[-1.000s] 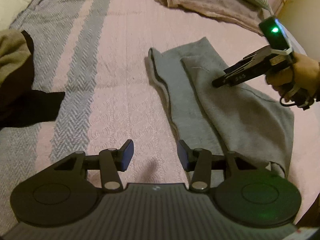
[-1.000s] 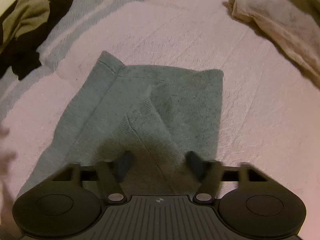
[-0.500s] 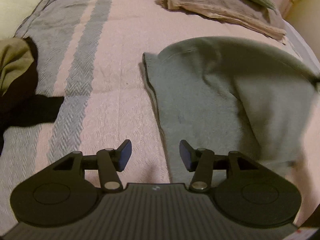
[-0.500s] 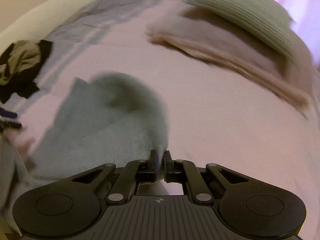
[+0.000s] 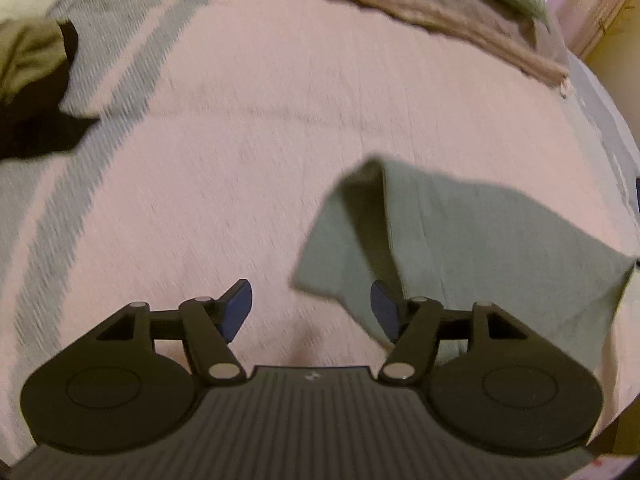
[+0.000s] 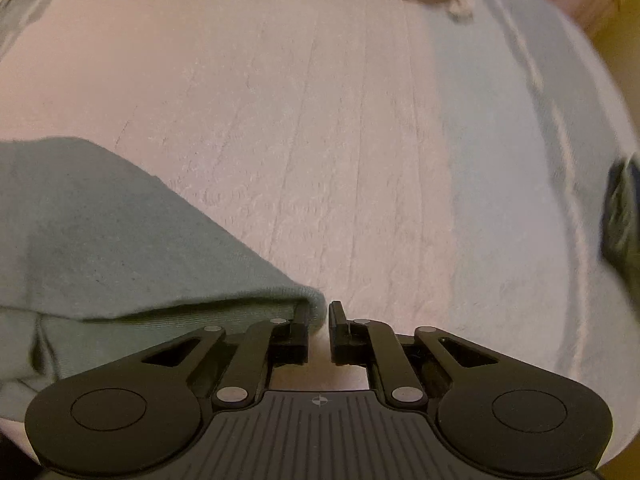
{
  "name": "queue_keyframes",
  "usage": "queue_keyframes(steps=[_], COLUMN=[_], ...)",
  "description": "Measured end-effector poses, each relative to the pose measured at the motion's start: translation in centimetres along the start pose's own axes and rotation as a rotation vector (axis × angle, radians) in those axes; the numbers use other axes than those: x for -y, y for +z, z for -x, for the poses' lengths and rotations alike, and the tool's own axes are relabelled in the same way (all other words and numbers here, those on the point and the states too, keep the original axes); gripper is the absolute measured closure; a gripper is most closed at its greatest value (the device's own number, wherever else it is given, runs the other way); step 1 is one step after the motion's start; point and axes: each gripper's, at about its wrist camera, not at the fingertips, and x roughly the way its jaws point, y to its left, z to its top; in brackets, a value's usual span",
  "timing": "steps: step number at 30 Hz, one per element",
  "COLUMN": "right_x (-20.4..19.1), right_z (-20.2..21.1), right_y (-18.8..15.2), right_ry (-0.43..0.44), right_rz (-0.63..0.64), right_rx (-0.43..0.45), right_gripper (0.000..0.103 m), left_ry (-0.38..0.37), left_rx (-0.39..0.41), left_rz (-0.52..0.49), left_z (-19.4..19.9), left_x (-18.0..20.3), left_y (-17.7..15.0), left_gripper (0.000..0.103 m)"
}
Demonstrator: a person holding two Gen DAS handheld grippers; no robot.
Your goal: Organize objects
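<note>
Covering the scene, pink bed (image 5: 248, 168); grey cloth (image 5: 472, 248) lies folded on it at right. Left tongs (image 5: 311, 308) spread, empty. Right tongs (image 6: 319, 316) nearly pressed together, cloth corner at left finger; grip uncertain.

Left tool (image 5: 311, 307) gapes wide; right tool (image 6: 319, 320) nearly closed.

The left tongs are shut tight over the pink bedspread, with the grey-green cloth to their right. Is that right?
Not quite: the left tongs are wide open, not shut, as the left wrist view shows. They are over the pink bedspread, with the grey-green cloth to their right.
</note>
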Motion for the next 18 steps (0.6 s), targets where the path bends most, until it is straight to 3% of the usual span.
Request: queue_keyframes(steps=[4, 6, 8, 10, 12, 18], right_x=[-4.3, -8.0, -11.8, -15.8, -19.8, -29.2], right_z=[3.7, 5.6, 6.6, 6.6, 6.3, 5.3], right_y=[0.9, 1.2, 1.1, 0.6, -0.8, -4.4], right_ry=[0.028, 0.085, 0.198, 0.296, 0.359, 0.409], right_rz=[0.107, 0.207, 0.314, 0.44, 0.586, 0.989], right_rx=[0.14, 0.224, 0.287, 0.299, 0.313, 0.334], right_gripper=[0.073, 0.063, 0.055, 0.05, 0.048, 0.04], left_ry=[-0.021, -0.048, -0.078, -0.123, -0.14, -0.209], left_rx=[-0.034, -0.027, -0.024, -0.033, -0.051, -0.012], left_rz=[0.007, 0.037, 0.079, 0.117, 0.142, 0.154], left_z=[-3.0, -4.3, -5.6, -7.2, -8.4, -7.5], left_x=[-0.4, -1.1, -1.8, -2.4, -3.0, -4.0], left_y=[-1.1, -1.1, -0.9, -0.7, -0.7, 0.0], left_gripper=[0.042, 0.042, 0.043, 0.05, 0.064, 0.071])
